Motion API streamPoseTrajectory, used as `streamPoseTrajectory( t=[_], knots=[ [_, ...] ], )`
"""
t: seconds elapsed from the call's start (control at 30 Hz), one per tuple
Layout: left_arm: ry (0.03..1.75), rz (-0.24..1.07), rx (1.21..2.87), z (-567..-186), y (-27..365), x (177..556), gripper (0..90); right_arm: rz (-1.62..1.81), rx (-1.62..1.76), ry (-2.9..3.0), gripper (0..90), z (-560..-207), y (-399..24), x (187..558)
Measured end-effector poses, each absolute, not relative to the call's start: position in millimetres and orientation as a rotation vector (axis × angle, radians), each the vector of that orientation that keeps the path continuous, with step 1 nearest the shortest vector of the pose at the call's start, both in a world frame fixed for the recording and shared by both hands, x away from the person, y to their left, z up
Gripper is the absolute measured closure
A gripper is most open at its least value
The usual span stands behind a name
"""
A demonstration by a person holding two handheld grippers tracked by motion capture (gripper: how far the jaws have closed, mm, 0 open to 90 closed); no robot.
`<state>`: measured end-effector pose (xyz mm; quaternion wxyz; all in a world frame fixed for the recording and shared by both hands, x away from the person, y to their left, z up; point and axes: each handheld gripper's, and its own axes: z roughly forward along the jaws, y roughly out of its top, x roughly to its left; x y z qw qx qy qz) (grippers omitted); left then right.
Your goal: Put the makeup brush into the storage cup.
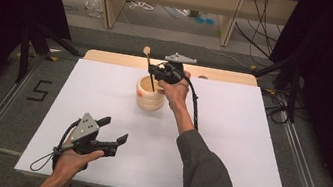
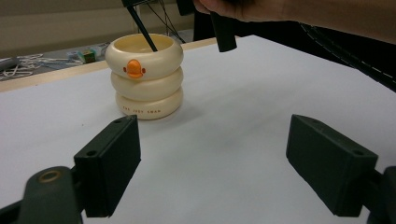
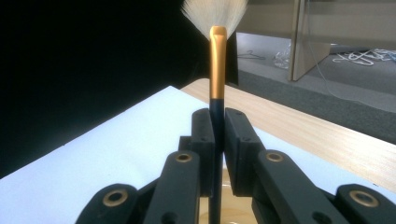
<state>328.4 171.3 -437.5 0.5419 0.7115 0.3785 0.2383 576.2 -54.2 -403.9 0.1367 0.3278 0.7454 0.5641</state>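
Two grippers at work: the right gripper [image 3: 218, 140] clamps a makeup brush [image 3: 217, 70] above a cream holder [image 1: 150, 93]; the left gripper [image 1: 112, 133] rests wide open.

The cream holder [image 1: 150, 92] stands near the far edge of the white table [image 1: 226, 148]. All around the holder the table is bare. Right above the holder, the brush [image 1: 149, 68] and the right gripper [image 1: 157, 72] block the way

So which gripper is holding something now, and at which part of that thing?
The right gripper is shut on the brush, gripping its dark handle just below the gold ferrule, bristles up, handle end inside the cream holder. The left gripper is open, holding nothing.
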Motion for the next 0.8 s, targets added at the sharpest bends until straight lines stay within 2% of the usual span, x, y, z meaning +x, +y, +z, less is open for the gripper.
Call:
streamPoseTrajectory(
  t=[0.8],
  knots=[
    [0.896,0.569,1.698,-437.9,171.4,328.6,17.3,1.616,0.965,2.170,83.4,-420.8,-56.2,573.8]
  ],
)
